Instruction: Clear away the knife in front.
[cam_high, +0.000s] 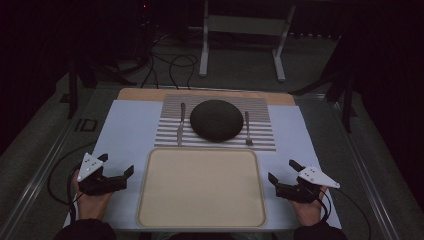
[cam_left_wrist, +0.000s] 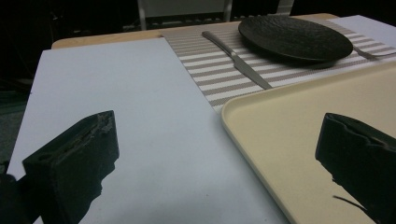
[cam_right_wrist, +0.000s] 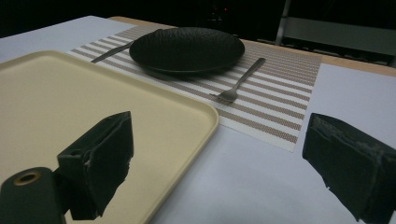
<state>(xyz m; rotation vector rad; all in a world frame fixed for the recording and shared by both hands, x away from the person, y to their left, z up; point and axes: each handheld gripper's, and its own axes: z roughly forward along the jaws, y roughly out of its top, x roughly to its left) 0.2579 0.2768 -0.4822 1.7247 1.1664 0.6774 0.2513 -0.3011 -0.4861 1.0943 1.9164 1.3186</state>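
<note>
A cream tray (cam_high: 201, 215) lies at the near middle of the table, its corner also in the left gripper view (cam_left_wrist: 280, 140) and the right gripper view (cam_right_wrist: 56, 93). Behind it a striped placemat (cam_high: 260, 137) carries a black plate (cam_high: 216, 120), a knife (cam_high: 180, 125) to its left and a fork (cam_high: 247, 129) to its right. My left gripper (cam_high: 117, 165) is open beside the tray's left edge, holding nothing. My right gripper (cam_high: 281, 170) is open beside the tray's right edge, also holding nothing.
A white sheet (cam_high: 125, 135) covers the table top, with a wooden strip (cam_high: 140, 93) at the far edge. Behind the table stand a metal frame (cam_high: 205, 45) and cables (cam_high: 172, 65) on the floor.
</note>
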